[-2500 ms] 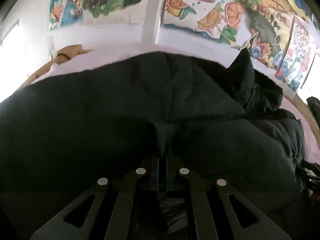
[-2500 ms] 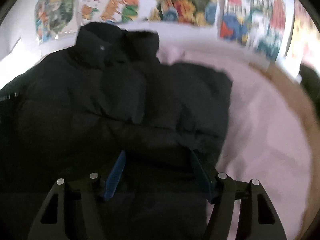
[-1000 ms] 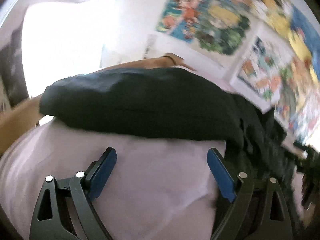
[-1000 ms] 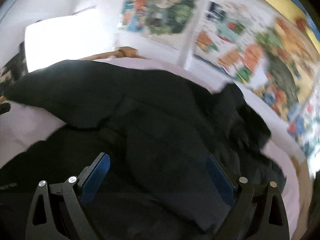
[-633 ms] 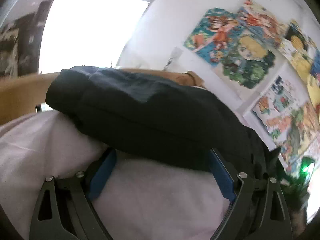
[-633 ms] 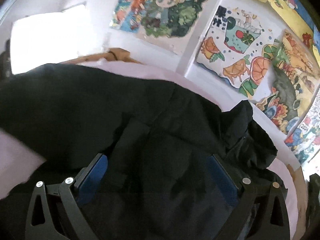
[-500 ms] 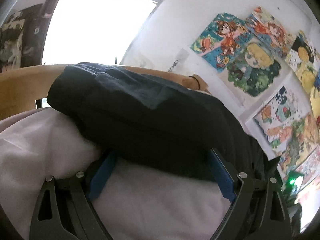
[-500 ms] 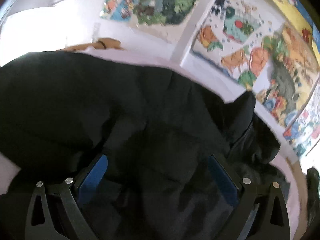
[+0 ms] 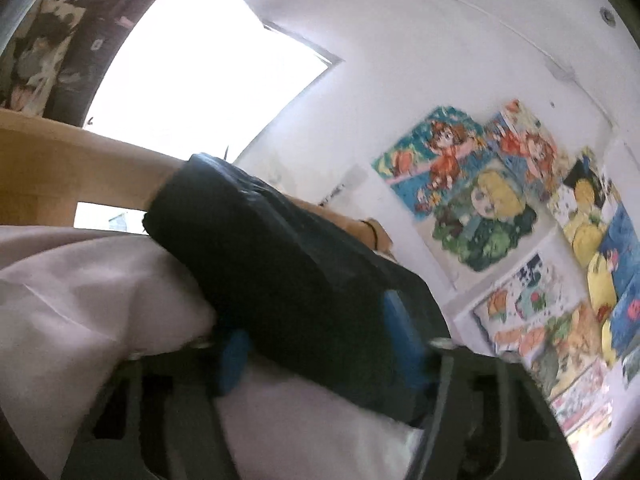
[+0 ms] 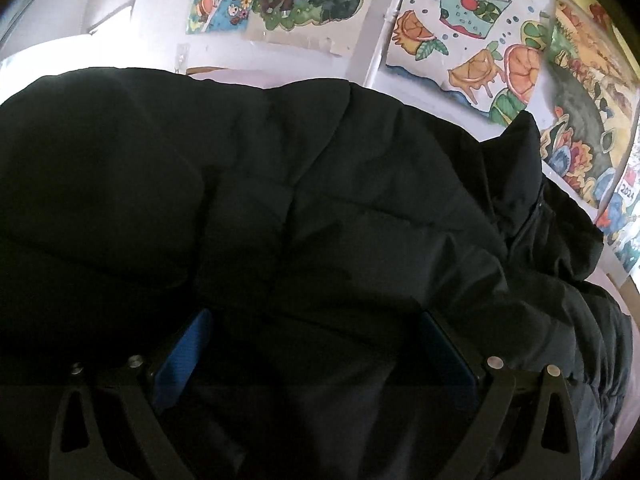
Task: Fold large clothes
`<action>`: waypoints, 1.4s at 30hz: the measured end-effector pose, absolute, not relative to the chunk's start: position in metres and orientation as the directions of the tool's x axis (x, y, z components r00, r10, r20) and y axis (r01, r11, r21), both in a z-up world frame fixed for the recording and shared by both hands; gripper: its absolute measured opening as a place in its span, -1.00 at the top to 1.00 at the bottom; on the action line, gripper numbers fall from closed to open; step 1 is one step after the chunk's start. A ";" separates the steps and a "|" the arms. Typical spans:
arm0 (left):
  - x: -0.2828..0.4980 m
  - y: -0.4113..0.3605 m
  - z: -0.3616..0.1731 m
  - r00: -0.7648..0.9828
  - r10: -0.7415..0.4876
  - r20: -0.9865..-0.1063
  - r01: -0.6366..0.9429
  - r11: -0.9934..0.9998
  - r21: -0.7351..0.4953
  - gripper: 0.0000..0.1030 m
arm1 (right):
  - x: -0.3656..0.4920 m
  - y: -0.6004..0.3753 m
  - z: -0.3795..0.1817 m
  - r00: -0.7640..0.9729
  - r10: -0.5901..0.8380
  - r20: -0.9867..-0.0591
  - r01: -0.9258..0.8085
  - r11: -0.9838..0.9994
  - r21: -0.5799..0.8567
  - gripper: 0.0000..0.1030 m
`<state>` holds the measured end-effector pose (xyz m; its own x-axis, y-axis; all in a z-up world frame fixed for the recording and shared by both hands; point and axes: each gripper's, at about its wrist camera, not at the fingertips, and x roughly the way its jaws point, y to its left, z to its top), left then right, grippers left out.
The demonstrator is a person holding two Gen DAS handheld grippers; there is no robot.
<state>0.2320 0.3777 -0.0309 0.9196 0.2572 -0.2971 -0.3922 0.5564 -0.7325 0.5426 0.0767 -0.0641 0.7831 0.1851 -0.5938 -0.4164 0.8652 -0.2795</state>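
Black padded fabric fills both views: a puffer jacket lies spread on a bed with a pale pink sheet, and everything else is best placed from that jacket. Its collar rises on the side towards the wall of cartoon posters, and its body runs back from there towards the wooden bed frame.

At the jacket's end by the bed frame, a thick sleeve or folded edge sticks out over the sheet. The left gripper has this part between its blue fingers, and the fingers are closing in on it; the blur hides whether they press it yet. The sleeve's long axis runs away from that gripper, slantwise up towards the frame.

The right gripper sits low over the middle of the jacket with its fingers spread as wide as they go, dark cloth bulging between them but not pinched.

The left hand is therefore the nearer to a real hold, and the fold probably depends on carrying that sleeve across the jacket towards the collar side.
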 end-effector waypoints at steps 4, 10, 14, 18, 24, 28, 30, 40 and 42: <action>0.234 0.391 -0.035 0.926 0.235 -0.296 -0.377 0.541 -0.752 0.70 | 0.540 0.077 -0.065 0.790 0.185 -0.584 -0.412 0.866 -0.283 -1.00; 0.226 0.388 -0.017 0.954 0.222 -0.200 -0.296 0.609 -0.736 0.84 | 0.543 0.075 -0.061 0.770 0.209 -0.603 -0.426 0.871 -0.243 -1.00; 0.227 0.377 0.010 0.974 0.187 -0.125 -0.222 0.710 -0.668 0.88 | 0.543 0.061 -0.037 0.733 0.265 -0.626 -0.452 0.878 -0.158 -1.00; 0.235 0.363 0.046 0.987 0.134 -0.091 -0.161 0.790 -0.591 0.90 | 0.536 0.035 -0.004 0.714 0.283 -0.640 -0.465 0.876 -0.131 -1.00; 0.256 0.319 0.113 0.998 0.044 -0.050 -0.062 0.888 -0.455 0.90 | 0.504 -0.013 0.038 0.719 0.264 -0.643 -0.492 0.847 -0.203 -1.00; 0.273 0.269 0.157 0.998 -0.050 -0.037 0.033 0.935 -0.353 0.90 | 0.469 -0.052 0.061 0.728 0.285 -0.623 -0.506 0.837 -0.208 -1.00; 0.285 0.241 0.179 0.992 -0.120 -0.037 0.102 0.941 -0.321 0.90 | 0.458 -0.073 0.067 0.739 0.295 -0.606 -0.498 0.845 -0.195 -1.00; 0.362 0.085 0.240 0.937 -0.309 -0.165 0.288 0.948 -0.140 0.90 | 0.460 -0.177 0.065 0.822 0.200 -0.533 -0.298 0.949 -0.105 -1.00; 0.375 0.054 0.239 0.923 -0.327 -0.201 0.315 0.945 -0.090 0.90 | 0.465 -0.199 0.067 0.839 0.173 -0.515 -0.250 0.964 -0.085 -1.00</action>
<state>0.3747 0.0540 0.2386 0.9233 -0.3270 -0.2013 0.3149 0.9448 -0.0904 0.4646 -0.1990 0.0671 0.8394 0.1726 -0.5154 -0.2503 0.9645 -0.0847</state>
